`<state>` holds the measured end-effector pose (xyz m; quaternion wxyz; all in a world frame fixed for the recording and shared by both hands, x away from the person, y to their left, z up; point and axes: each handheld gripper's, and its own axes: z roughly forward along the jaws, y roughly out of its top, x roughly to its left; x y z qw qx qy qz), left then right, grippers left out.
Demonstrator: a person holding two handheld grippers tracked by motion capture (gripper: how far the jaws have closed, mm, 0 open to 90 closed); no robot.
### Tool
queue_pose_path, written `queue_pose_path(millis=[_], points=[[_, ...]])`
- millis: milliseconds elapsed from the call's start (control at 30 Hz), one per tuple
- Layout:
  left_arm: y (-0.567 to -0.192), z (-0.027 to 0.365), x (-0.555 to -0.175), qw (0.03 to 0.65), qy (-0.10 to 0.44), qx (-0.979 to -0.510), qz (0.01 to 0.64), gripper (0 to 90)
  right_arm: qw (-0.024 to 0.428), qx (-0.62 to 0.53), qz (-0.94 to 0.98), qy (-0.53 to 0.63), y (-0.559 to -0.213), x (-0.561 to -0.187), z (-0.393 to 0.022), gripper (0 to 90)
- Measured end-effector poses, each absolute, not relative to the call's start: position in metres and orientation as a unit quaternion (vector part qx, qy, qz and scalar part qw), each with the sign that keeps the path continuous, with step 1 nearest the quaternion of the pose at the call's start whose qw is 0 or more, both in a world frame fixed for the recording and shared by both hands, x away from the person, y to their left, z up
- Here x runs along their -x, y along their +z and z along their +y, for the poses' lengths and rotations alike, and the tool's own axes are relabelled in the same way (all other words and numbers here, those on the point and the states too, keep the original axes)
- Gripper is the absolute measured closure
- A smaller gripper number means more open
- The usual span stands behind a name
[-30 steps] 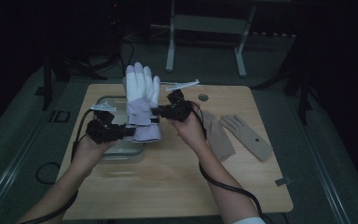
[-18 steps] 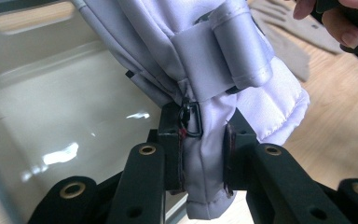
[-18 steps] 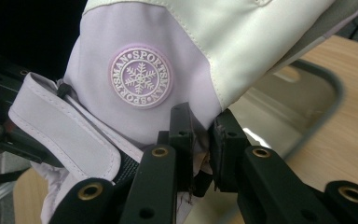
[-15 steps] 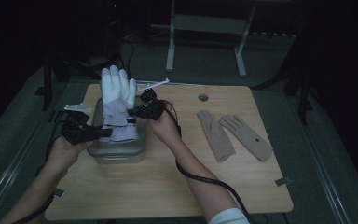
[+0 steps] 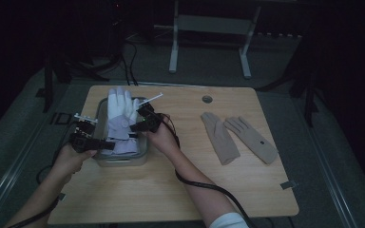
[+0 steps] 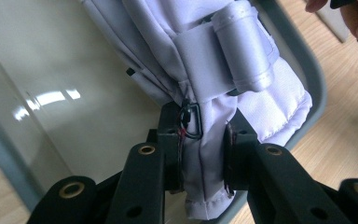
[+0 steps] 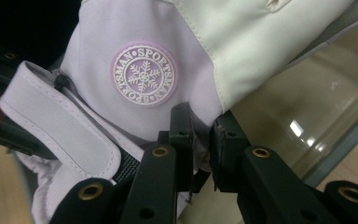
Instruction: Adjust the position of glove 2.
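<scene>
Left tool (image 6: 200, 158) and right tool (image 7: 200, 149) each clamp the ski glove's (image 5: 121, 118) cuff over the clear bin (image 5: 145, 154); lowering and release remain, 2 tan gloves (image 5: 240, 137) untouched on counter (image 5: 180, 190).

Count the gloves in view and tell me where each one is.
3. A white and lilac ski glove is held over the clear bin at table left. Two beige gloves lie side by side at table right. More could be hidden under the ski glove.
</scene>
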<state>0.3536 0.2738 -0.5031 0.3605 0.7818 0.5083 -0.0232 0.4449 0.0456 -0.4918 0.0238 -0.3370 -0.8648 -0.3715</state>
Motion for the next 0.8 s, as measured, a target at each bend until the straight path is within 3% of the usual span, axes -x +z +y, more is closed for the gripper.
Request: queue_pose_path(millis=[300, 433, 700, 800], points=[[-0.504, 0.27, -0.356, 0.335, -0.03, -0.795, 0.504, 65.7, 0.026, 0.343, -0.875, -0.341, -0.498, -0.443, 0.048, 80.9], [-0.503, 0.265, -0.352, 0.323, 0.005, -0.797, 0.51, 59.9, 0.022, 0.341, -0.879, -0.333, -0.499, -0.443, 0.048, 81.0], [-0.506, 0.253, -0.355, 0.288, 0.031, -0.808, 0.513, 60.3, 0.023, 0.346, -0.889, -0.299, -0.509, -0.442, 0.056, 80.7], [-0.507, 0.249, -0.357, 0.275, 0.032, -0.813, 0.513, 60.3, 0.02, 0.342, -0.893, -0.291, -0.507, -0.442, 0.058, 73.5]])
